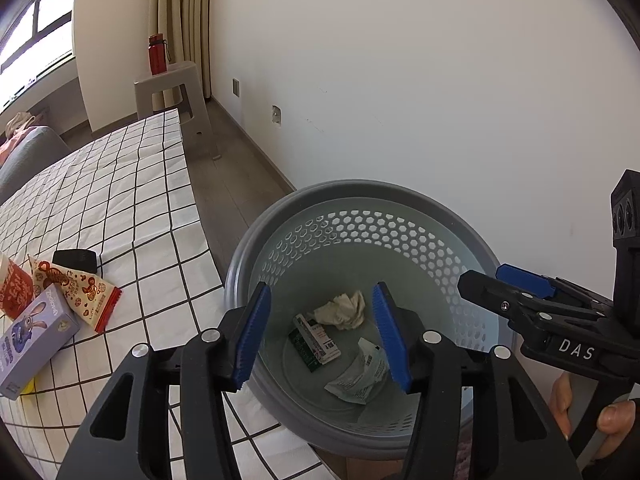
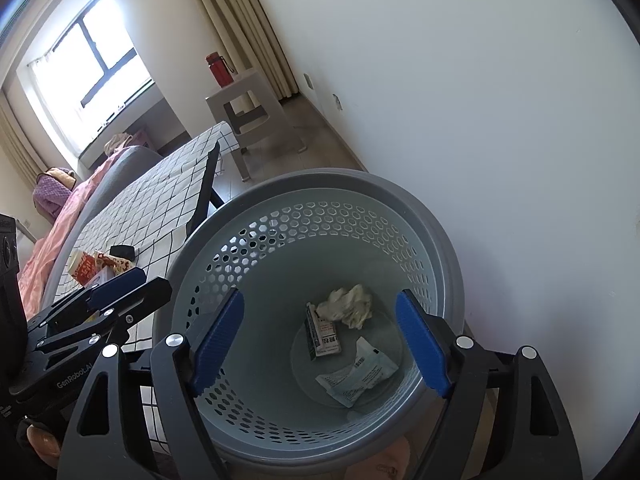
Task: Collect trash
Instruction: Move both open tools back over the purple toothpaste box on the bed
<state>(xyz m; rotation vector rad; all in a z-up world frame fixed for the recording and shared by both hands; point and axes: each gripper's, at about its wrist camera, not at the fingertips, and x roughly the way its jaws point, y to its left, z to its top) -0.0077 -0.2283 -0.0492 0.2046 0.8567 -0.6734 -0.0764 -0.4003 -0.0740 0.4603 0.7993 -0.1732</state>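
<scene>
Meanwhile, both tools hung over the grey waste basket [image 1: 280,216], which stood on the floor against the white wall [image 1: 440,80], just beside the table [image 1: 132,184] with its checked cloth. The left hand-held gripper [image 1: 320,336] had its blue pads parted to a middling gap with nothing between them; the right hand-held gripper [image 2: 320,344] stood wider, also gripping nothing. Seen through each gap, three bits of trash lay on the basket floor: a crumpled tissue [image 1: 344,310] toward 12 o'clock, a small green-and-white carton [image 1: 314,338] at about 9 o'clock of the floor, and a pale printed wrapper [image 1: 358,374] near 5 o'clock. Tissue and carton touched; the wrapper lay slightly apart.

On the table, at 9 o'clock from the basket, more litter waited: a triangular snack packet [image 1: 86,292], a red-and-white carton [image 1: 14,292], a purple box [image 1: 34,344] with a cartoon rabbit, and a small black object [image 1: 76,260] behind them. Farther off, at 11 o'clock, a red bottle [image 1: 157,54] stood on a beige stool [image 1: 172,80] by the curtains [image 1: 188,12]. Fingers [image 1: 616,420] of a hand showed around the right tool's handle.
</scene>
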